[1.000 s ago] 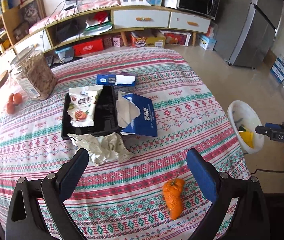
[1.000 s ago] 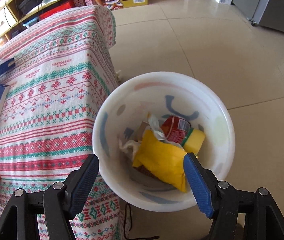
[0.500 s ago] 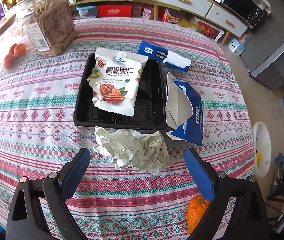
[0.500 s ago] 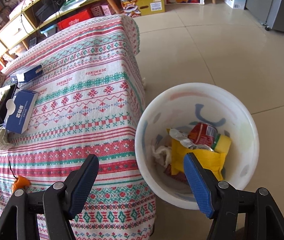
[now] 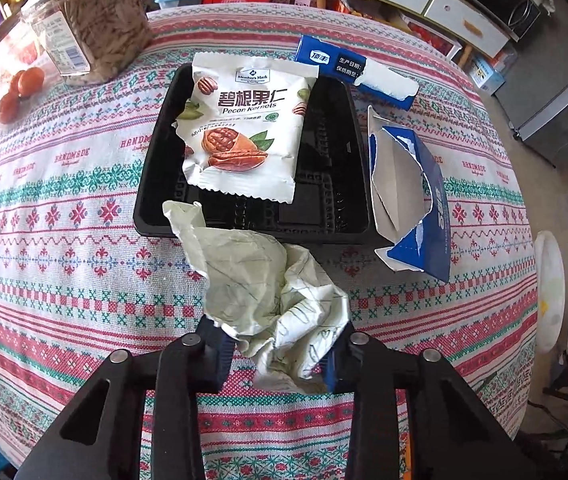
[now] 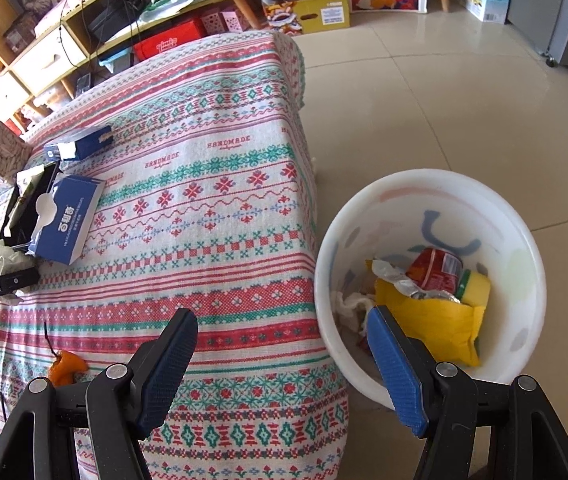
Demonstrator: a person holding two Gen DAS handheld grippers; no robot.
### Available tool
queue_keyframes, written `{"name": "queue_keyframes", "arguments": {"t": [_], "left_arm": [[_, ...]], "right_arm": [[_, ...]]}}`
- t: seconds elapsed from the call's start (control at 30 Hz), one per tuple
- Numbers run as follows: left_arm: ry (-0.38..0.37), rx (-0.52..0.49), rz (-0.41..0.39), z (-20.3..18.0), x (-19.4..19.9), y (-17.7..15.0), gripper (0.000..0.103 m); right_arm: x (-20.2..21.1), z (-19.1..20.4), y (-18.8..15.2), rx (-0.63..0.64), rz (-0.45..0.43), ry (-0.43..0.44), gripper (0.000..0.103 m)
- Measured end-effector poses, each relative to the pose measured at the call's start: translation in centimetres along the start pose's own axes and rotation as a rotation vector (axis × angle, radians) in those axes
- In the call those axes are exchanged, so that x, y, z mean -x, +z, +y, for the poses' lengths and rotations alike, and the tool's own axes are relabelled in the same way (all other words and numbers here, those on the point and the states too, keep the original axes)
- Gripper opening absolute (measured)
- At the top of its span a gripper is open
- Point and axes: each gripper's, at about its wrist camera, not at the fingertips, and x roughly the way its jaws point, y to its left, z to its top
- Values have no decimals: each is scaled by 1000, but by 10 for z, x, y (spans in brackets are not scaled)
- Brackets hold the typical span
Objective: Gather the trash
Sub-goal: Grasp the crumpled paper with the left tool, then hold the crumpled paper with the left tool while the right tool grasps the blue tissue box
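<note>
In the left wrist view a crumpled pale paper wad (image 5: 268,292) lies on the patterned tablecloth, just in front of a black tray (image 5: 336,184). My left gripper (image 5: 276,348) has closed on the wad's near edge, its blue pads pressing both sides. A pecan snack bag (image 5: 244,128) lies in the tray. A torn blue tissue box (image 5: 416,200) and a blue carton (image 5: 348,68) lie to the right. My right gripper (image 6: 284,364) is open and empty, over the table's edge beside a white trash bin (image 6: 524,248) holding a yellow wrapper (image 6: 432,324).
A clear jar of snacks (image 5: 92,12) and small red fruits (image 5: 20,88) stand at the table's far left. An orange peel (image 6: 66,366) lies near the table's front edge. Shelves and cabinets line the far wall. A fridge (image 5: 556,92) stands at the right.
My left gripper moved forward over the table and closed on the paper wad. My right gripper drew back from above the bin toward the table's edge, still open.
</note>
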Motion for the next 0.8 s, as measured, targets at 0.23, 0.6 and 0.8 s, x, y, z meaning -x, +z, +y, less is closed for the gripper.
{"name": "queue_keyframes", "arguments": {"t": [0.23,0.6,0.8], "left_arm": [[-53,-55,-81,-2,45,-12,28],[7,-119,-233,15,101,-34,28],[29,-102,-231,43,105,-34,28]], "right_arm": [[9,24,-1,43,-33,31,74],[-18,88,14,99,-28,139,74],[-53,124,29,128,-6,176,74]]}}
